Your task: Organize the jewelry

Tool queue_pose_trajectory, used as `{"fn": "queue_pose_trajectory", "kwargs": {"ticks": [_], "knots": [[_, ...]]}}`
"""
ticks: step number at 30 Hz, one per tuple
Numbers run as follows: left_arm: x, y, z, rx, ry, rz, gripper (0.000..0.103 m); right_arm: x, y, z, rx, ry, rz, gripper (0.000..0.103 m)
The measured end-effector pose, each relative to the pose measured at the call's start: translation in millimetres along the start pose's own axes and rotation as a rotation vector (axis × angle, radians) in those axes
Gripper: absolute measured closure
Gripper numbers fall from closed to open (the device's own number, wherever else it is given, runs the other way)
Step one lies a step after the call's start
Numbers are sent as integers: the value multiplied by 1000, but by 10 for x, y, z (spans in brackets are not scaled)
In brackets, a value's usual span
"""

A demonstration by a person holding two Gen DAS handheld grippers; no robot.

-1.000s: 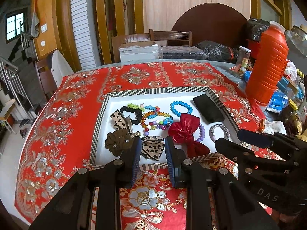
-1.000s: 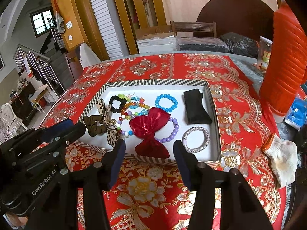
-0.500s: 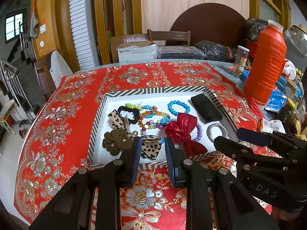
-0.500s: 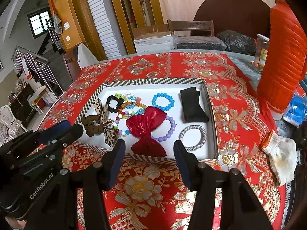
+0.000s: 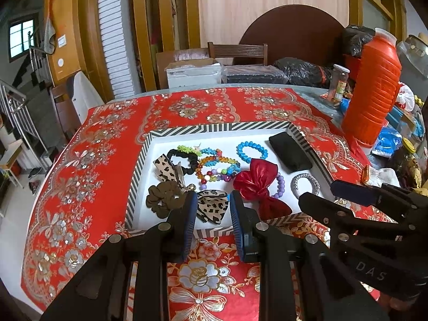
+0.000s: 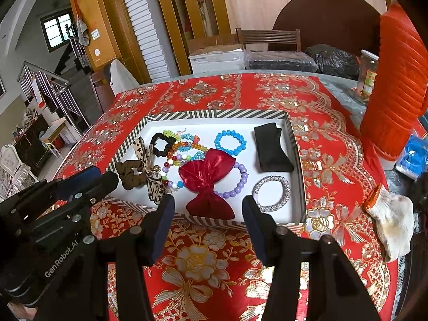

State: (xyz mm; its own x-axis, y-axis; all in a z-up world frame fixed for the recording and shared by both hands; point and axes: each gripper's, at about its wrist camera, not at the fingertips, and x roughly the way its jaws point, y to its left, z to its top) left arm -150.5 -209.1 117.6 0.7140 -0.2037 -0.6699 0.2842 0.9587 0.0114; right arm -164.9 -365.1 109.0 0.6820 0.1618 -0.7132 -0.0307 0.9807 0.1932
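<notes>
A striped-rim white tray (image 5: 214, 127) (image 6: 214, 113) on the red tablecloth holds a red bow (image 5: 256, 182) (image 6: 207, 176), a leopard bow (image 5: 214, 204), a brown scrunchie (image 5: 163, 198), a blue bead bracelet (image 5: 251, 149), a purple bead bracelet (image 6: 240, 182), a silver bracelet (image 6: 272, 194), a black pouch (image 5: 290, 152) and mixed bead bracelets (image 5: 214, 165). My left gripper (image 5: 211, 214) is open and empty above the tray's near rim, before the leopard bow. My right gripper (image 6: 208, 214) is open and empty, before the red bow.
A tall orange jug (image 5: 371, 88) stands at the right of the table, with a jar (image 5: 338, 83) and clutter behind it. A white glove (image 6: 393, 219) lies right of the tray. A chair (image 5: 238, 52) and boxes stand beyond the far edge.
Both grippers have drawn back slightly toward me; the tray looks a little farther away. Both stay open and empty. Nothing in the tray has moved.
</notes>
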Motion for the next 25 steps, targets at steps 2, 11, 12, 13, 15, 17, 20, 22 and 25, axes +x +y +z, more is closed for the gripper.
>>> {"fn": "queue_pose_trajectory", "kwargs": {"ticks": [2,11,12,13,15,17,20,22,25], "knots": [[11,-4,-3,3,4,-1,67,5,0,5,2,1,3,48],[54,-11,0,4,8,-2,67,40,-6,6,2,10,1,48],[59,-10,1,3,8,-3,67,45,-8,6,2,11,0,48],[66,-13,1,3,9,-3,67,40,-7,6,3,11,2,48],[88,-14,0,2,14,-3,67,53,-12,6,3,13,2,48],[125,-9,-3,-2,24,-4,67,73,-19,9,4,17,2,48],[154,11,-19,-12,22,-12,67,108,-32,12,6,22,3,48],[161,12,-27,-3,6,-8,67,138,-47,11,9,28,3,47],[190,31,-27,-3,3,0,67,178,-95,9,18,37,2,47]]}}
